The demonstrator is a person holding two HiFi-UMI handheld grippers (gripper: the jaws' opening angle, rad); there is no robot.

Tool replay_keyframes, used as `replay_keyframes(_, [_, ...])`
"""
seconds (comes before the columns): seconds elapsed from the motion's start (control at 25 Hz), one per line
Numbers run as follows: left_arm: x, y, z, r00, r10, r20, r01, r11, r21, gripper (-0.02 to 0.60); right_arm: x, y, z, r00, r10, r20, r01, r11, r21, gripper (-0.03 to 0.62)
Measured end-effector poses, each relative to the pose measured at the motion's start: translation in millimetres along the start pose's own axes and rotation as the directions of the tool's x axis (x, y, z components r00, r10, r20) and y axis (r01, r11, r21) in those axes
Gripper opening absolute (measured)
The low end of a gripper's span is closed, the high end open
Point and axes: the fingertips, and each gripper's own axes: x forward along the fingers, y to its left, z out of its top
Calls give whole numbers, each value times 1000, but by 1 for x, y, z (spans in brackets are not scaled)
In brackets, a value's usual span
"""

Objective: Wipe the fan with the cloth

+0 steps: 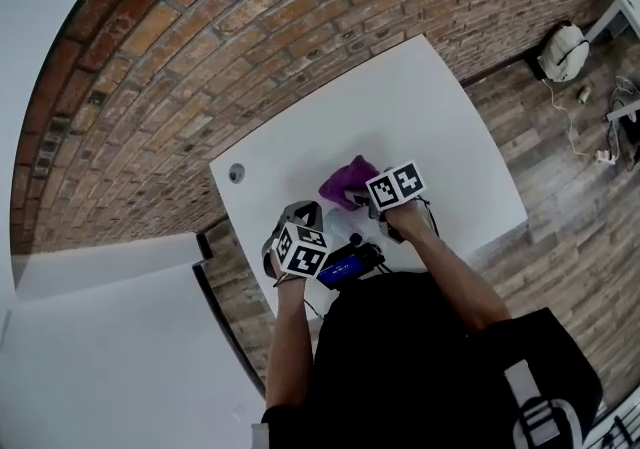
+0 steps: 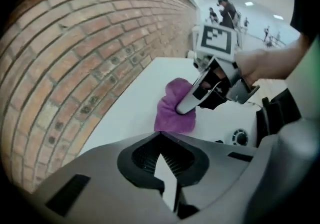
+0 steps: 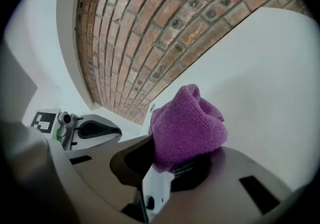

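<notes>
A purple cloth (image 1: 345,180) hangs bunched over the white table (image 1: 420,107). My right gripper (image 1: 360,199) is shut on it, and in the right gripper view the cloth (image 3: 187,128) bulges out of the closed jaws of that gripper (image 3: 170,168). The left gripper view shows the same cloth (image 2: 172,111) pinched in the right gripper (image 2: 186,107). My left gripper (image 1: 290,217) is at the table's near left, shut (image 2: 162,154) with nothing held. Between the two grippers lies a white object (image 1: 340,228) with a round dial (image 2: 240,137), which may be the fan. Most of it is hidden.
A brick wall (image 1: 200,57) runs behind the table. A round cable hole (image 1: 236,173) sits near the table's left edge. Beyond the right edge is wood floor (image 1: 560,167), with a white bag (image 1: 563,50) and cables on it. A blue and black device (image 1: 345,265) is at my chest.
</notes>
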Motion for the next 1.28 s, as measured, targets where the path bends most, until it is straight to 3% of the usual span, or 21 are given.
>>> replay_keyframes(0.08, [-6, 5, -17, 998, -23, 59, 33, 985, -169, 0, -3, -14, -9, 999, -35, 39, 33, 998, 58, 69])
replay_keyframes(0.16, [1, 3, -39, 990, -91, 106, 123, 930, -346, 0, -2, -26, -32, 999, -42, 23, 40, 995, 91, 69])
replay_keyframes(0.28, [16, -2, -66, 960, -185, 209, 271, 799, -537, 0, -16, -37, -49, 999, -43, 16, 43, 999, 23, 69])
replay_keyframes(0.4, [32, -26, -93, 922, -254, 293, 386, 685, -618, 0, -45, -40, -63, 999, 4, 38, -4, 1000, 1, 68])
replay_keyframes(0.52, [38, -50, -113, 871, -263, 415, 490, 530, -692, 0, -71, -42, -95, 1000, 27, -8, -27, 999, 19, 69])
replay_keyframes(0.56, [36, -57, -119, 858, -262, 442, 513, 500, -698, 0, -79, -41, -106, 999, 31, -32, -30, 999, 26, 69])
replay_keyframes(0.6, [33, -66, -125, 847, -268, 458, 529, 490, -693, 0, -87, -39, -116, 998, 33, -57, -32, 999, 29, 69])
replay_keyframes(0.72, [21, -103, -140, 814, -344, 468, 581, 506, -638, 0, -100, -31, -141, 988, 34, -149, -35, 999, -4, 69])
replay_keyframes(0.92, [16, -185, -138, 688, -614, 387, 724, 546, -422, 0, -87, -19, -180, 946, 50, -321, -75, 995, -68, 69])
replay_keyframes(1.04, [22, -195, -115, 653, -655, 381, 757, 536, -375, 0, -71, -10, -191, 926, 69, -371, -102, 992, -70, 69])
replay_keyframes(1.12, [27, -190, -100, 655, -643, 398, 755, 530, -386, 0, -62, -6, -194, 919, 84, -386, -116, 991, -61, 69])
replay_keyframes(1.2, [32, -173, -87, 687, -586, 430, 726, 543, -421, 0, -55, -5, -190, 919, 104, -381, -125, 992, -31, 68])
replay_keyframes(1.28, [38, -144, -73, 727, -481, 490, 686, 548, -479, -1, -49, -4, -179, 931, 141, -337, -136, 990, 37, 69])
